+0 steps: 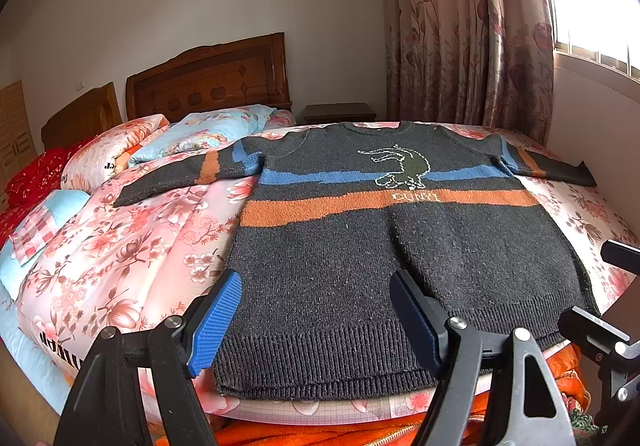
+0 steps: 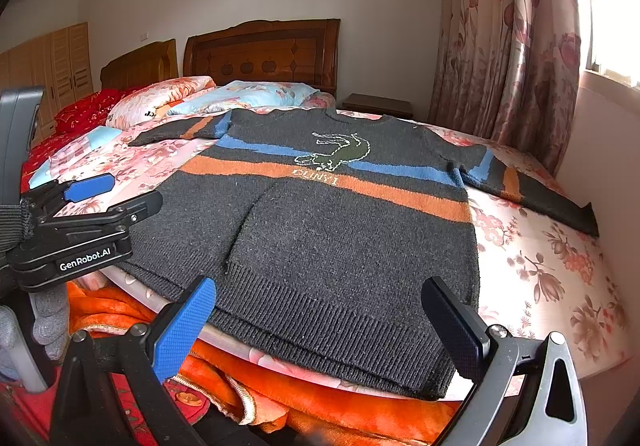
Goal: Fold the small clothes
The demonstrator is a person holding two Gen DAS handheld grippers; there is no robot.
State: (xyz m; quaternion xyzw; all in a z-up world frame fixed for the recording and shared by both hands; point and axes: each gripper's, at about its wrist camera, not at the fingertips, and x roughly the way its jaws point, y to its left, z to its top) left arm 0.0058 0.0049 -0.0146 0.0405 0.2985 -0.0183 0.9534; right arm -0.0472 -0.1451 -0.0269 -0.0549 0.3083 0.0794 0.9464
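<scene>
A small dark grey knit sweater [image 1: 360,254] with blue and orange stripes and a green crocodile motif lies flat, face up, on the floral bed, both sleeves spread out; it also shows in the right wrist view [image 2: 340,230]. My left gripper [image 1: 316,320] is open and empty, its jaws astride the left part of the ribbed hem. My right gripper [image 2: 320,326] is open and empty, its jaws astride the right part of the hem. The left gripper also shows in the right wrist view [image 2: 116,192], at the left.
The sweater lies on a floral pink bedsheet [image 1: 140,246]. Pillows [image 1: 200,134] and a wooden headboard [image 1: 208,78] are at the far end. An orange blanket [image 2: 120,310] hangs below the bed's near edge. Curtains [image 1: 460,26] and a wall are on the right.
</scene>
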